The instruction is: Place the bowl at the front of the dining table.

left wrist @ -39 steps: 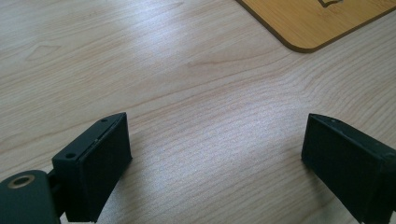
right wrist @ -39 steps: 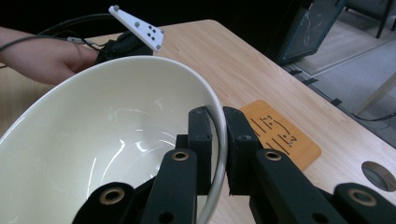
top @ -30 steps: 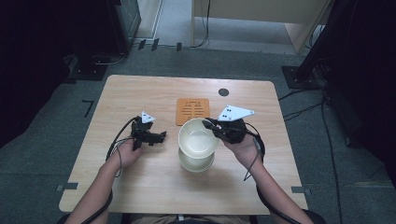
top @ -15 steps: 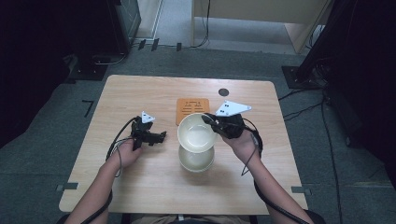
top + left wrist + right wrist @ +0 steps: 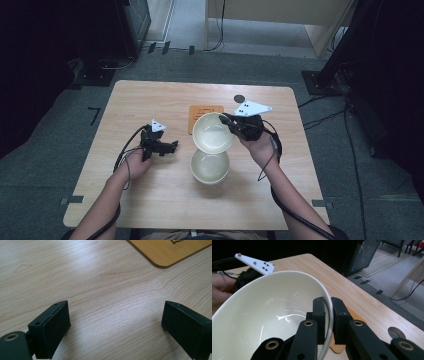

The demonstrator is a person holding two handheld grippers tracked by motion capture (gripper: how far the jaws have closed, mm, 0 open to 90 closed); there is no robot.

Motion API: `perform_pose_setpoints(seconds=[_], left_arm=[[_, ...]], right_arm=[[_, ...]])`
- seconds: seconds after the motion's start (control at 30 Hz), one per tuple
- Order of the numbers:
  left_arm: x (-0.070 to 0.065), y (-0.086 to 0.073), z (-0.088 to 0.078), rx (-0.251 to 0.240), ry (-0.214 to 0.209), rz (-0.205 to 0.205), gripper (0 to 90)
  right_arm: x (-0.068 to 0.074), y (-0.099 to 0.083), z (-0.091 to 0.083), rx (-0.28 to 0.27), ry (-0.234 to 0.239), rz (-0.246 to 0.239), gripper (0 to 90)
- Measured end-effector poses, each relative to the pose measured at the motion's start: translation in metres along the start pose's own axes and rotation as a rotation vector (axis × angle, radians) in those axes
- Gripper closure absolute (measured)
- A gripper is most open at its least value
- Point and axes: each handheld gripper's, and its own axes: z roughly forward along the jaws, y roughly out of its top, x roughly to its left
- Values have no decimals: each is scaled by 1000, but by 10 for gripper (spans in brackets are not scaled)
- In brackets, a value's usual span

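You hold one bowl above the other.
Your right gripper (image 5: 231, 125) pinches the rim of the upper bowl (image 5: 213, 132), empty, over the lower bowl (image 5: 210, 165), far from table (image 5: 150, 200) edges; your left gripper (image 5: 172, 146) jaws stand spread on bare wood.

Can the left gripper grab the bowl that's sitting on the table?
Probably yes. The left gripper is open and holds nothing, and bare table lies between it and the lower bowl. The right gripper holds the other bowl up, partly above it.
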Motion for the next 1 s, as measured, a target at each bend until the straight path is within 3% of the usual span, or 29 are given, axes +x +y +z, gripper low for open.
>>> perform_pose_setpoints(seconds=[0.47, 1.0], left_arm=[[0, 0, 0, 2, 0, 2, 76], [0, 0, 0, 1, -1, 2, 77]], right_arm=[[-15, 9, 17, -1, -40, 9, 833], [-31, -10, 46, 49, -95, 51, 833]])
